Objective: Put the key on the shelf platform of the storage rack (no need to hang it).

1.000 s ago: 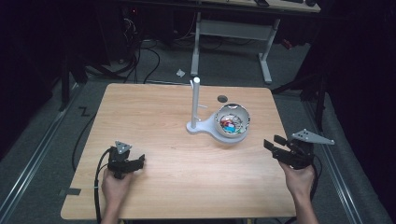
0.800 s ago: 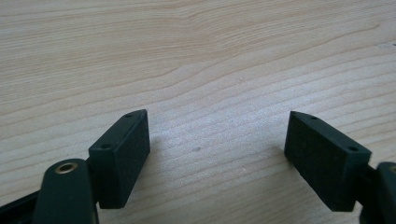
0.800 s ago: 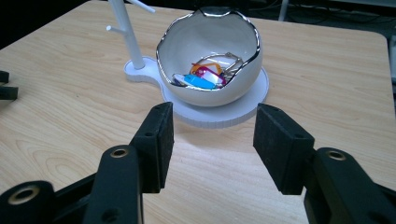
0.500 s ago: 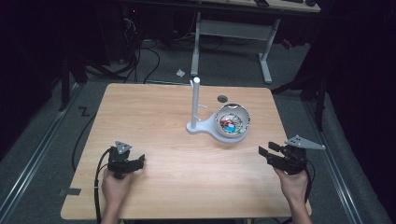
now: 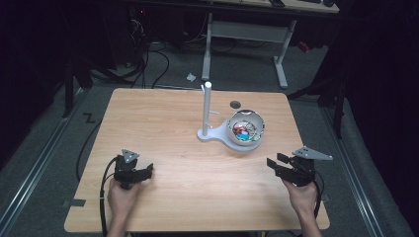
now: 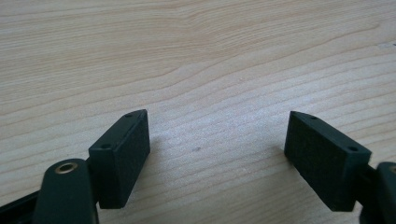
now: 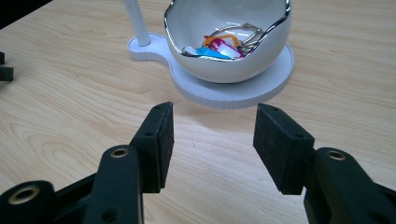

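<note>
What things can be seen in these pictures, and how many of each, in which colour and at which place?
table: one, light wood, middle of the high view
stand: one, white, flat base with an upright post, right of the table's middle
bowl: one, white with a shiny rim, on the stand's round base
small items: several, pink, blue and orange with metal wire, inside the bowl; exact count cannot be told
desk frame: one, grey, on the floor beyond the table
cables: several, black, on the floor beyond the table
left hand-held gripper: one, black, near left of the table, open
right hand-held gripper: one, black, near right, open
</note>
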A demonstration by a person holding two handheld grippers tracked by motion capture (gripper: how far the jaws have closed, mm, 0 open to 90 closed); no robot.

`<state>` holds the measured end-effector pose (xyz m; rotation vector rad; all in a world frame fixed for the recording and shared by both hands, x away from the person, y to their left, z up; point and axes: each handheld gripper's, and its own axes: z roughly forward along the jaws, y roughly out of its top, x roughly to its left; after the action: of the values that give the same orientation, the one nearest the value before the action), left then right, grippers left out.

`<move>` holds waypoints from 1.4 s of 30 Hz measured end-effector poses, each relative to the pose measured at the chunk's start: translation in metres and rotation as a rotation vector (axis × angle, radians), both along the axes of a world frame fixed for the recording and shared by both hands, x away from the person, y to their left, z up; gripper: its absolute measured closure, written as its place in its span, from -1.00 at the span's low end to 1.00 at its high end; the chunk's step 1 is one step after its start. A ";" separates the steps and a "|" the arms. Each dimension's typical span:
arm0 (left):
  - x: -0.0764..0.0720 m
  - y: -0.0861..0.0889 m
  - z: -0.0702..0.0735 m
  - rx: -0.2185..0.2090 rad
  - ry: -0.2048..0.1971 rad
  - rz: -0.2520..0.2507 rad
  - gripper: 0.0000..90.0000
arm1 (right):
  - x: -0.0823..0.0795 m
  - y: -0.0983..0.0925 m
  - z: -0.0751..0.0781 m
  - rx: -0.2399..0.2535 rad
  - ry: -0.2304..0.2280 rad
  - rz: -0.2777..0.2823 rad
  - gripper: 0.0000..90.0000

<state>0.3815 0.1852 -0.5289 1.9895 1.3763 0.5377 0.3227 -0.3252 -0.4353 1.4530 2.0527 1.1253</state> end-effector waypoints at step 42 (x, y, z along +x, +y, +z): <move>0.000 0.000 0.000 -0.001 0.000 -0.001 -0.50 | 0.029 0.018 -0.060 -0.062 0.065 -0.019 0.07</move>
<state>0.3815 0.1852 -0.5288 1.9896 1.3758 0.5364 0.3516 -0.3072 -0.4949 1.4939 2.0938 1.0111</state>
